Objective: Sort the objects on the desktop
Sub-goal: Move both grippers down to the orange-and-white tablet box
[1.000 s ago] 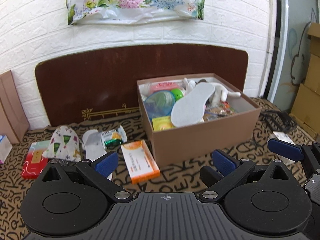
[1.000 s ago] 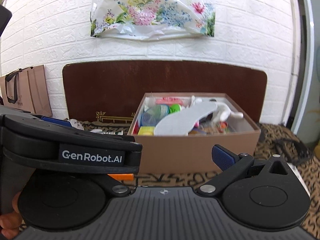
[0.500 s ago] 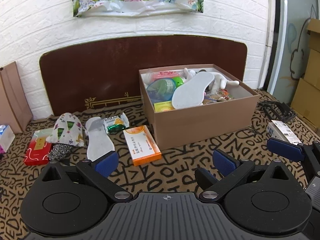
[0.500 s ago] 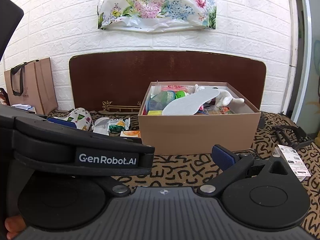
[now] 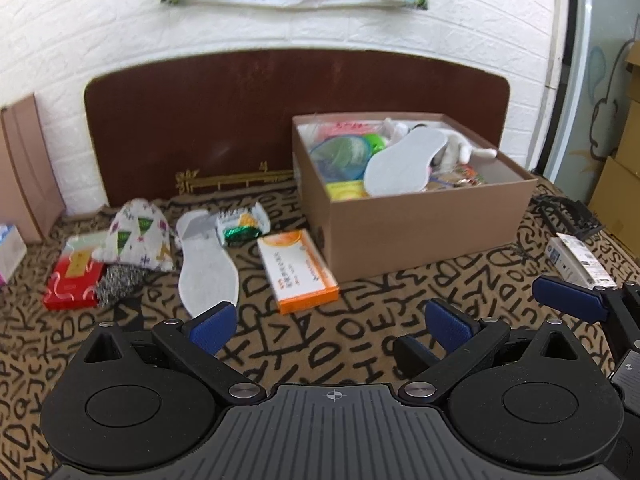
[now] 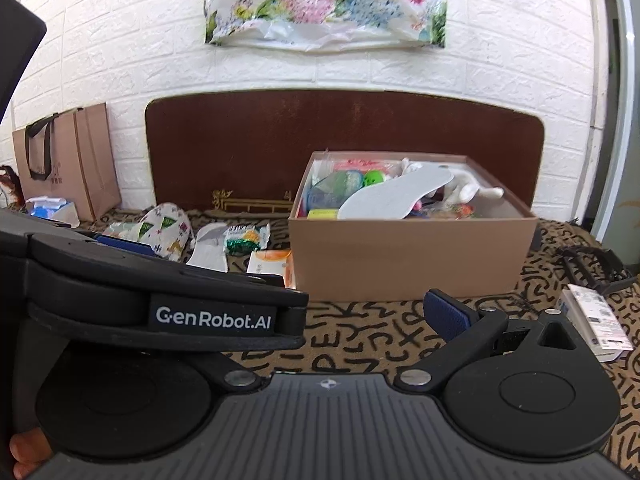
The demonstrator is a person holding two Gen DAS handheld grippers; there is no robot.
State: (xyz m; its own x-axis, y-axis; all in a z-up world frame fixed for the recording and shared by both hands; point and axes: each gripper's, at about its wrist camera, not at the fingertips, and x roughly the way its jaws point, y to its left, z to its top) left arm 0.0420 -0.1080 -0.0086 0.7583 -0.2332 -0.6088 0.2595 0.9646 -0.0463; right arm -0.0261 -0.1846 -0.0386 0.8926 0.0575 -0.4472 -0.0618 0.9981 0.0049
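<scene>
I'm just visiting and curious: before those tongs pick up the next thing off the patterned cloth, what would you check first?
1. Left tongs open and empty: ok.
2. Right tongs open: ok by the left view; its own view is half blocked.
3. Loose insole flat, unobstructed: ok.
4. Orange box clear of the cardboard box: cannot tell, very close.
5. Room left in the cardboard box: not ok, heaped to the rim.
</scene>
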